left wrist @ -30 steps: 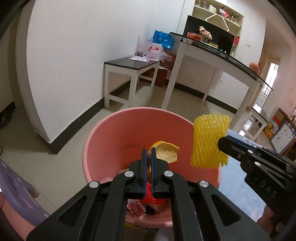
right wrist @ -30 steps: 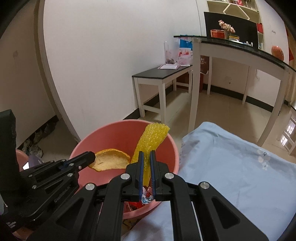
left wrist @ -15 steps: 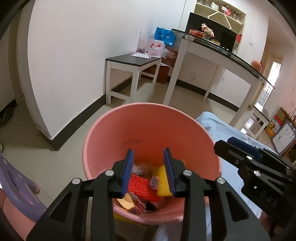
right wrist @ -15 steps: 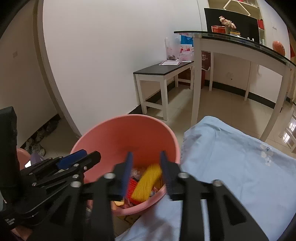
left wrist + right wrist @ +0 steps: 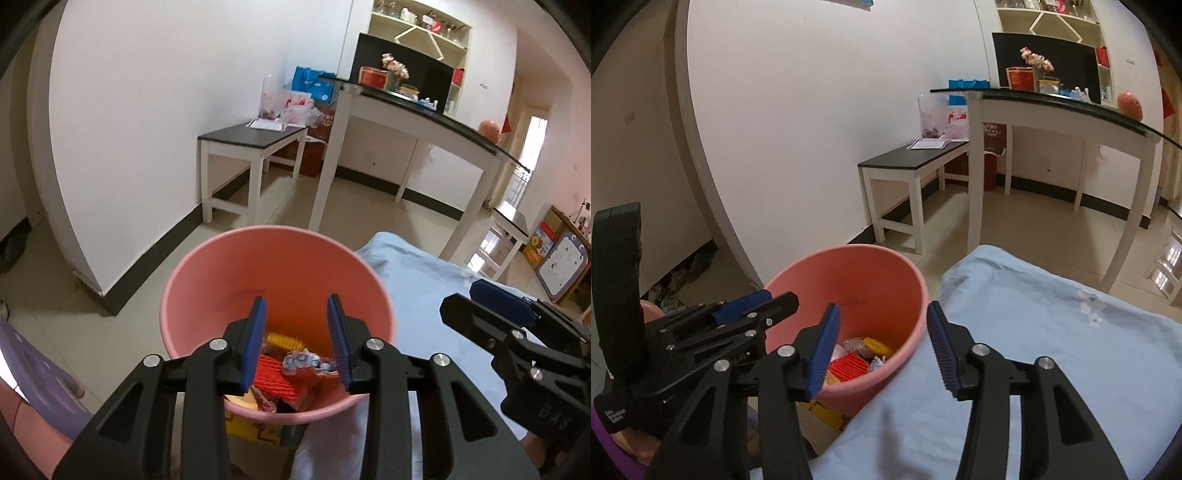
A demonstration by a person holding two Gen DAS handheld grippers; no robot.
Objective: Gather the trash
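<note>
Yellow net (image 5: 283, 340) now in pink bucket (image 5: 207, 269), w/ red net (image 5: 275, 376), wrappers (image 5: 306, 362)

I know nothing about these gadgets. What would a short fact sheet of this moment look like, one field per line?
Container: pink bucket standing beside a table under a light blue cloth
Contents: yellow foam net, red foam net, crinkled wrappers
Left gripper: open, nothing between the jaws, poised above the bucket
Right gripper: jaws have just been opening, nothing between them
Background: low dark-topped bench against the white wall
</note>
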